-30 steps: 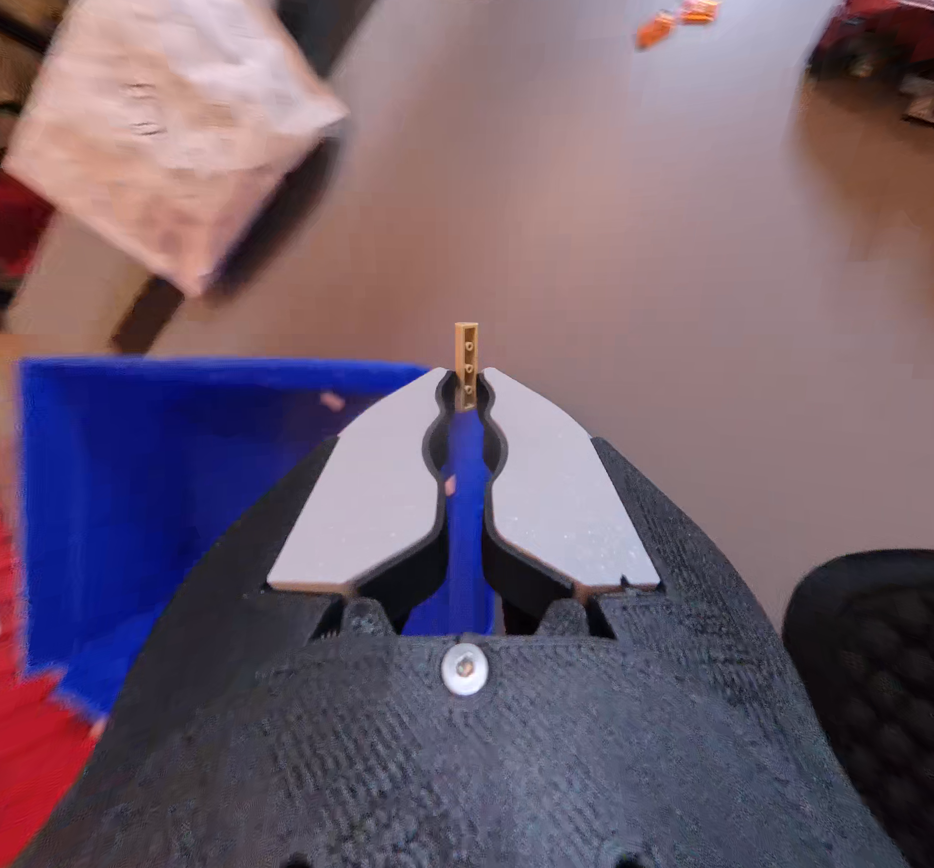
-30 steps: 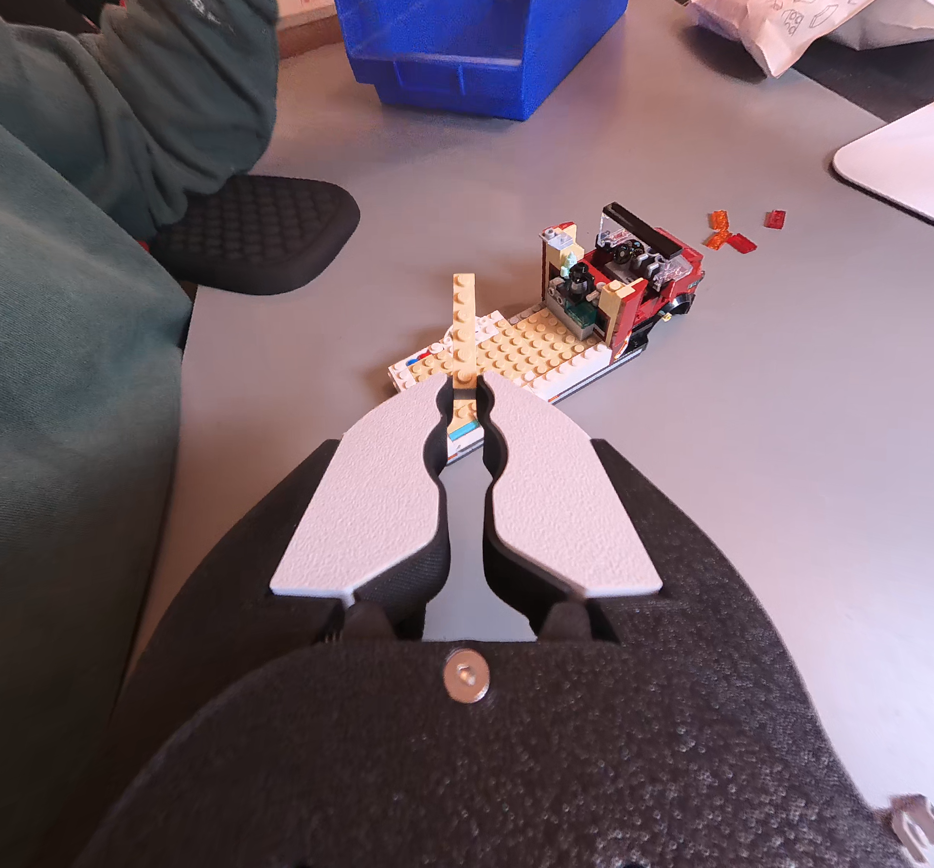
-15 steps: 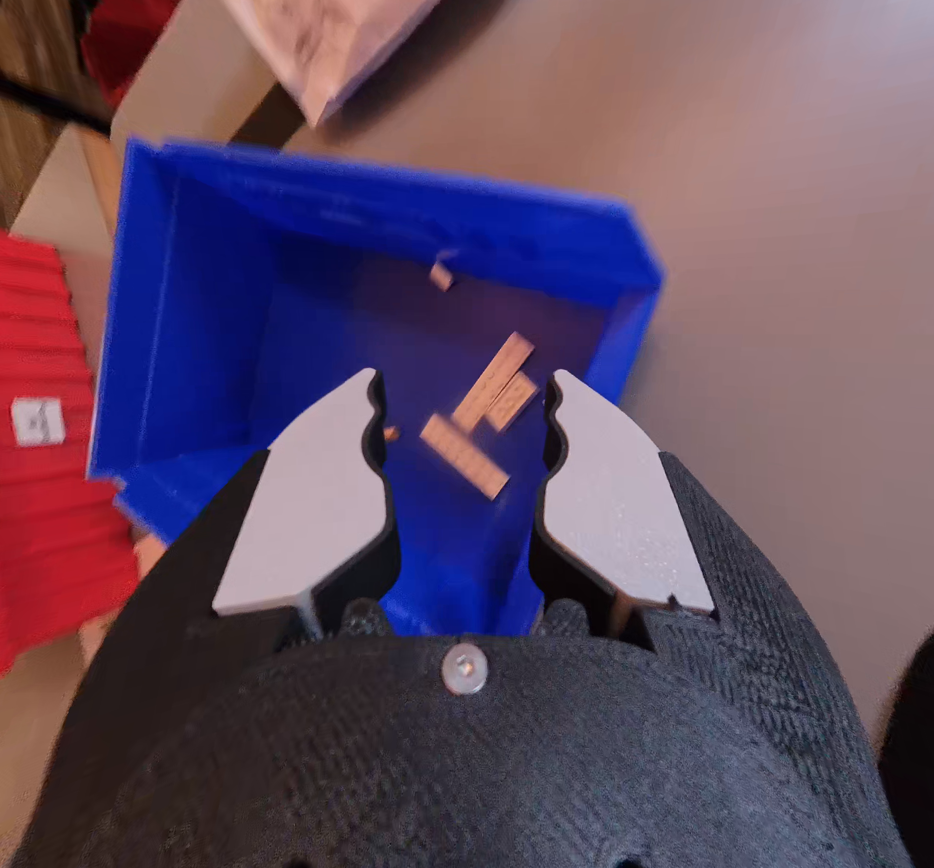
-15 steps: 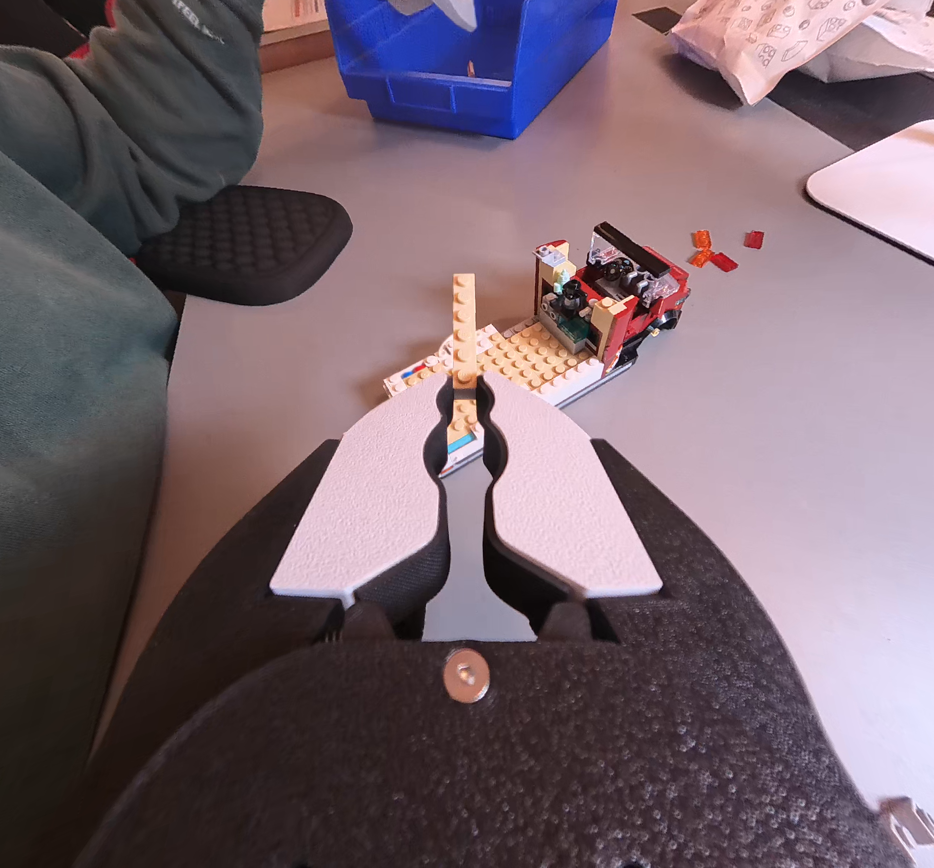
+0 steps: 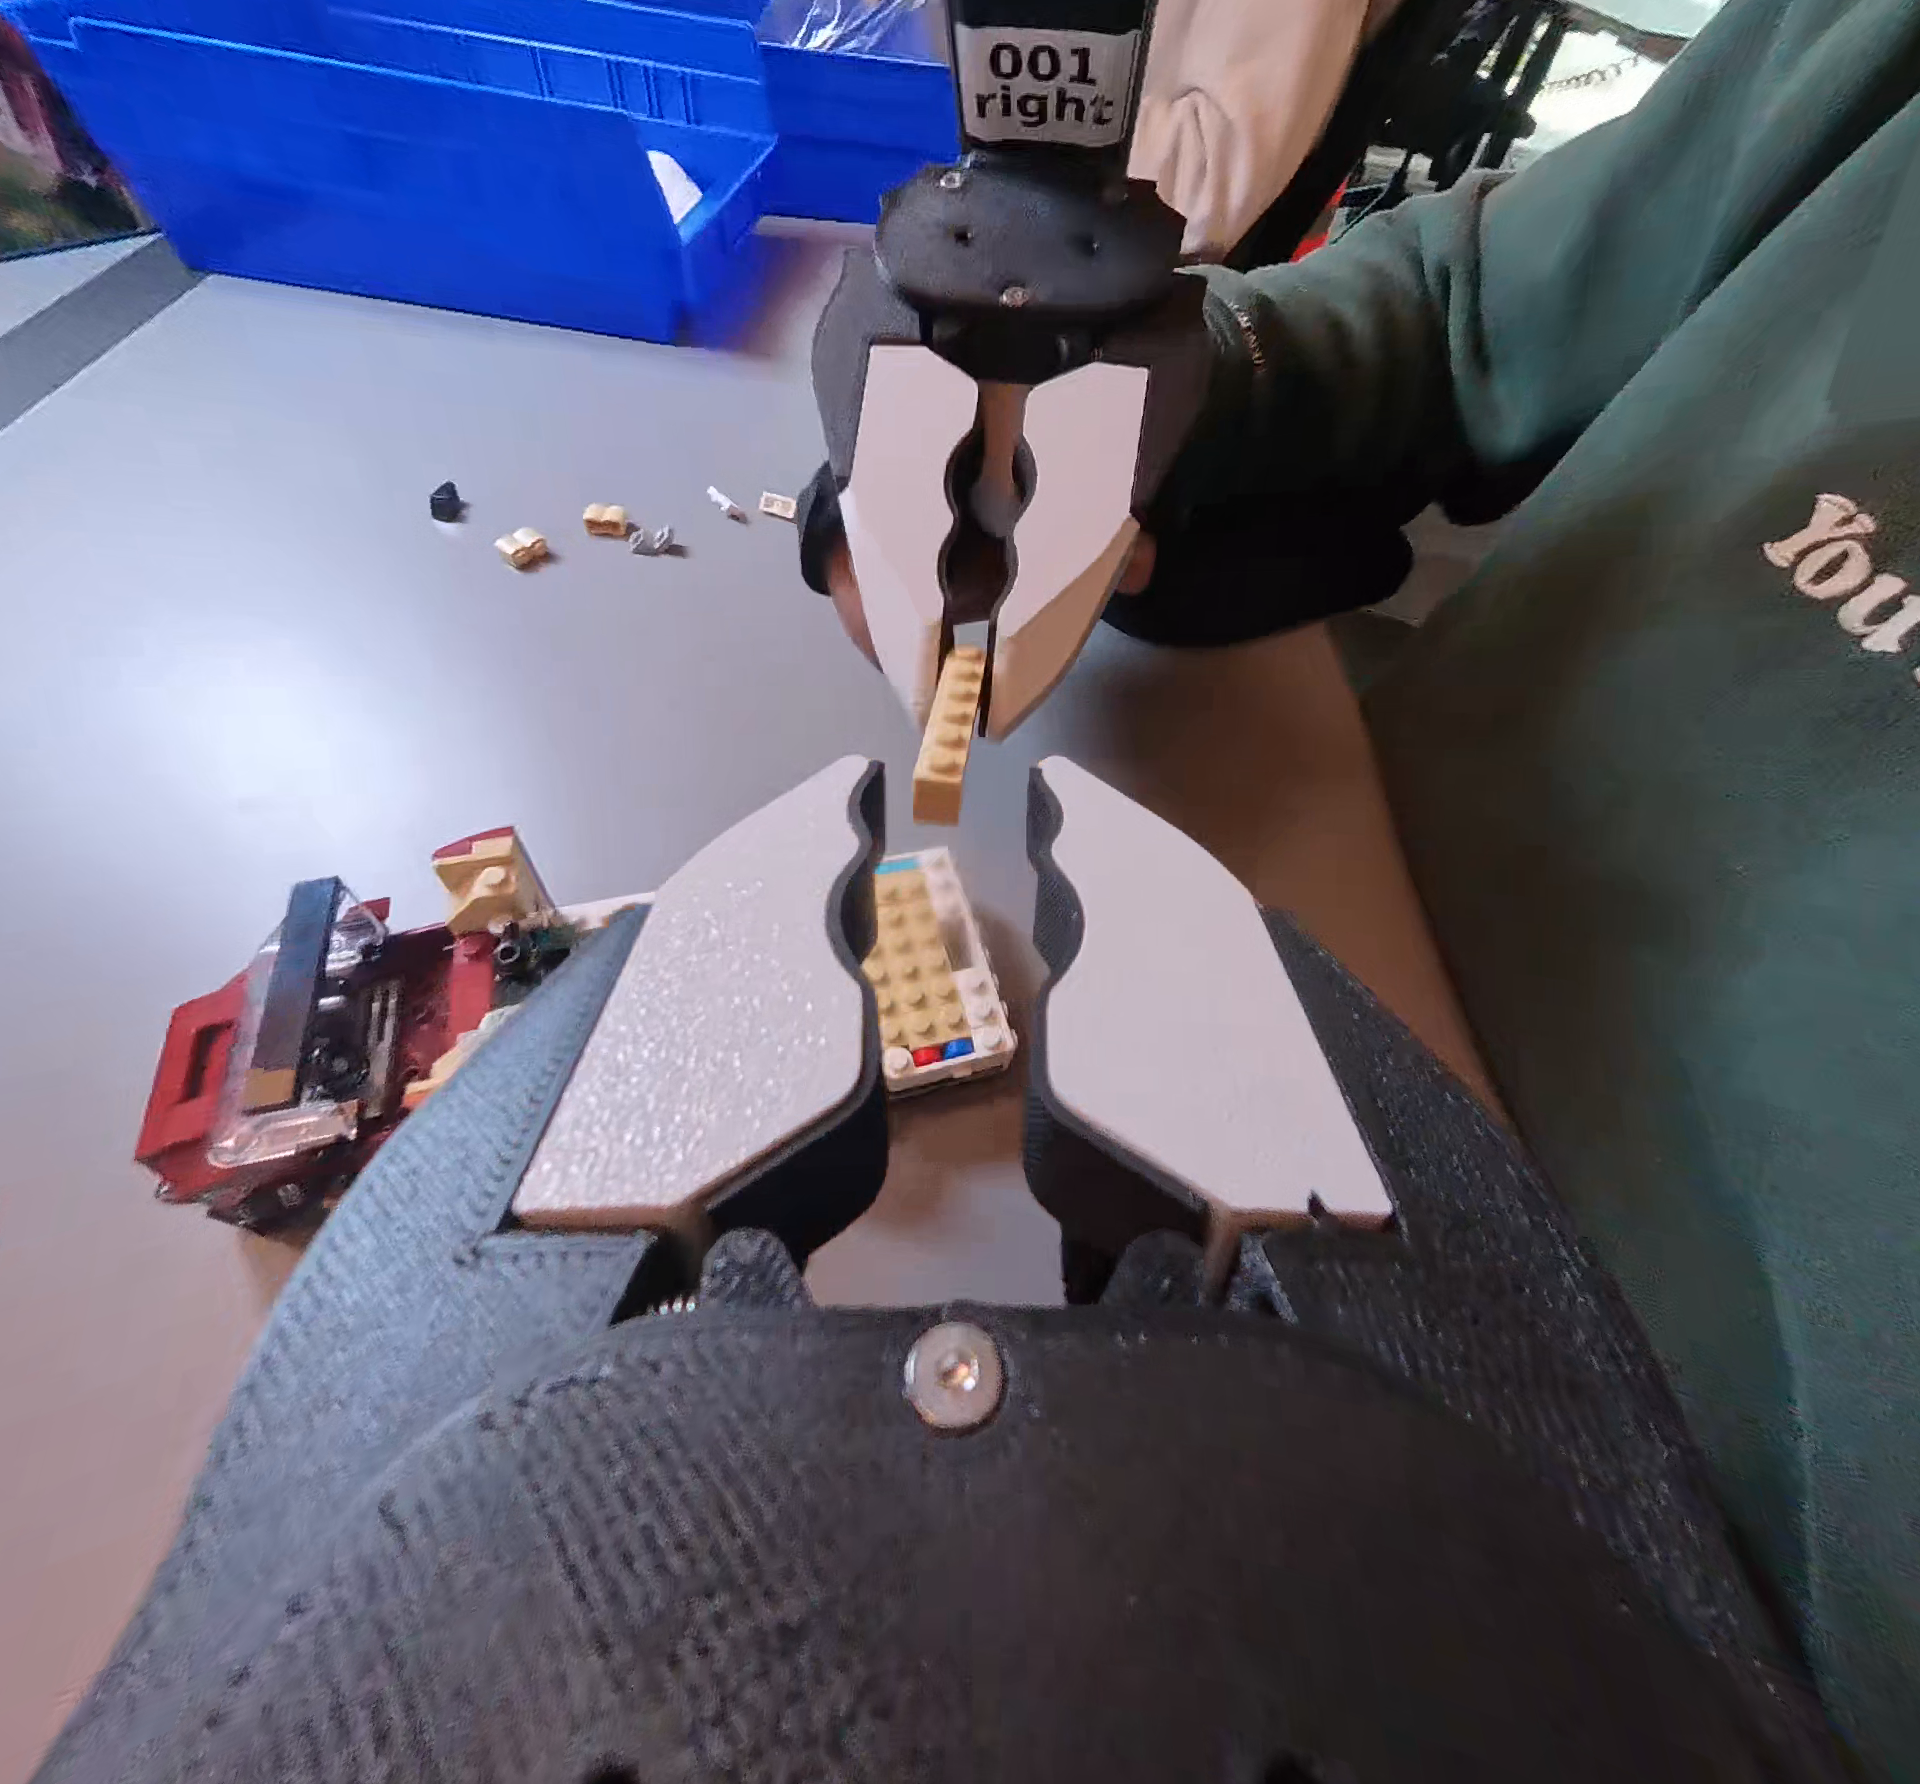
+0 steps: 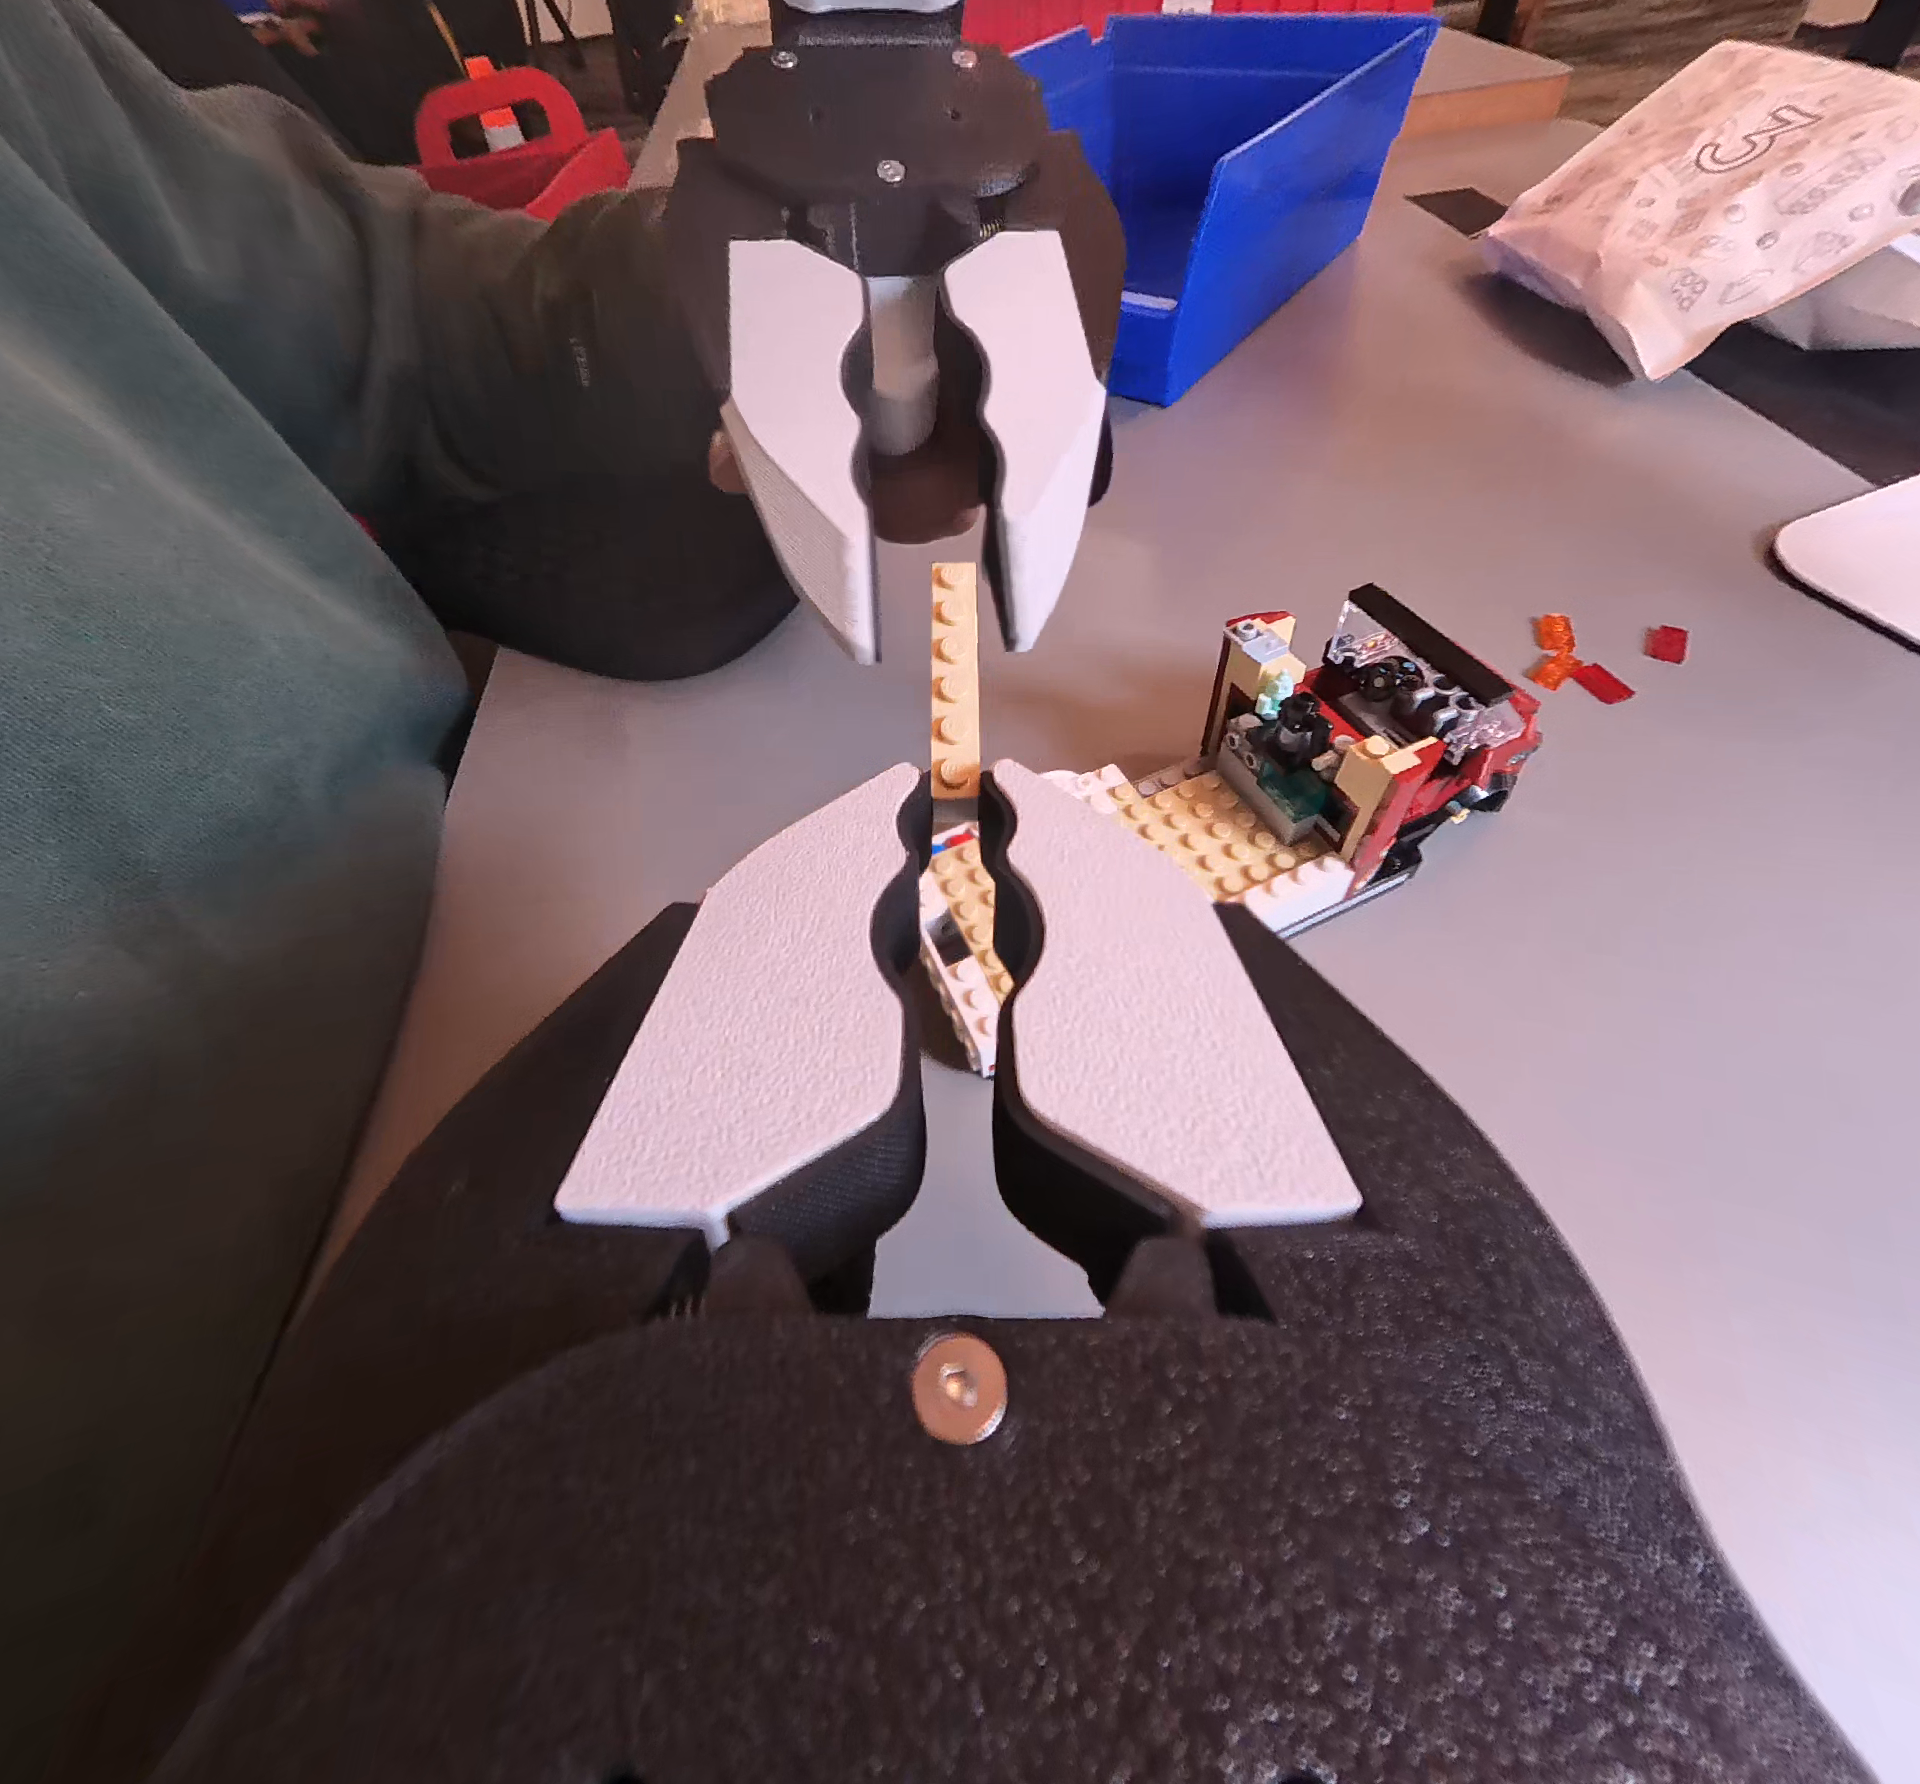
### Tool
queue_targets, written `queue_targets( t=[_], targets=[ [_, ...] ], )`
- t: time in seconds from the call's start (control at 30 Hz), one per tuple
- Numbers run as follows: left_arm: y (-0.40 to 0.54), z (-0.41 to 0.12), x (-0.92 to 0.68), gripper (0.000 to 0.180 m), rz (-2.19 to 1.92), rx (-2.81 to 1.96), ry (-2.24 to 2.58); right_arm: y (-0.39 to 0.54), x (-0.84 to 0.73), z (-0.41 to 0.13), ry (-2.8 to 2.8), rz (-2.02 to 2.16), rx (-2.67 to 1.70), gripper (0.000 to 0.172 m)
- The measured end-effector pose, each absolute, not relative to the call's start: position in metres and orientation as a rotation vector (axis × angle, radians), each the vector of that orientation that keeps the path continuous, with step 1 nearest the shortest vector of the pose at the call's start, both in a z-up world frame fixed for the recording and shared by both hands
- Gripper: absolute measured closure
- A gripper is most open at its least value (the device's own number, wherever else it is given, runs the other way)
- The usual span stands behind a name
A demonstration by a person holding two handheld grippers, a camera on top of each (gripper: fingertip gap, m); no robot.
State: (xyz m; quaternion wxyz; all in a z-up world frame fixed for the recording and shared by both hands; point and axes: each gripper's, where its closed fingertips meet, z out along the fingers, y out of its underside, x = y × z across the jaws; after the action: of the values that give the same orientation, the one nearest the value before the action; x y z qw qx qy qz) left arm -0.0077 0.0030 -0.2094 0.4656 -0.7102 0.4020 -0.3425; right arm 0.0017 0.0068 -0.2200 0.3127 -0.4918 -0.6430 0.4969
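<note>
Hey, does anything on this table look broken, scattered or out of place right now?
Yes. The red brick-built truck looks partly taken apart: its cab stands tilted up off the tan studded bed. Loose orange and red bits lie scattered beside it, and small tan and grey pieces lie farther off.

Plate (image 6: 954, 685): we see it clamped in R gripper (image 6: 958, 778), far end betw L gripper (image 6: 940, 638) fingers, not touching.
Truck (image 6: 1371, 747): on table (image 6: 1558, 1007), right of plate.
Bin (image 6: 1247, 176): behind truck.
Bag (image 6: 1714, 207): right of bin.
</note>
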Motion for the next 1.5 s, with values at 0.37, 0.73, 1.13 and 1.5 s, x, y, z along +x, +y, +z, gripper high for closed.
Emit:
queue_targets(
  t=[0.37,0.73,1.13,1.5],
  targets=[
    [0.021,-0.151,-0.159,0.172,-0.191,-1.808,0.64,0.029,0.001,-0.217,-1.588,1.293,-1.366,0.144],
    [-0.029,-0.22,-0.381,0.167,0.356,-2.253,-0.071,0.038,0.0,-0.218,-1.566,1.284,-1.381,0.145],
    [-0.013,-0.188,-0.378,0.12,0.426,-2.035,-0.05,0.041,-0.001,-0.219,-1.55,1.263,-1.386,0.147],
    [0.004,-0.127,-0.326,0.142,0.313,-1.697,0.05,0.079,-0.001,-0.22,-1.383,1.059,-1.459,0.144]
  ],
)
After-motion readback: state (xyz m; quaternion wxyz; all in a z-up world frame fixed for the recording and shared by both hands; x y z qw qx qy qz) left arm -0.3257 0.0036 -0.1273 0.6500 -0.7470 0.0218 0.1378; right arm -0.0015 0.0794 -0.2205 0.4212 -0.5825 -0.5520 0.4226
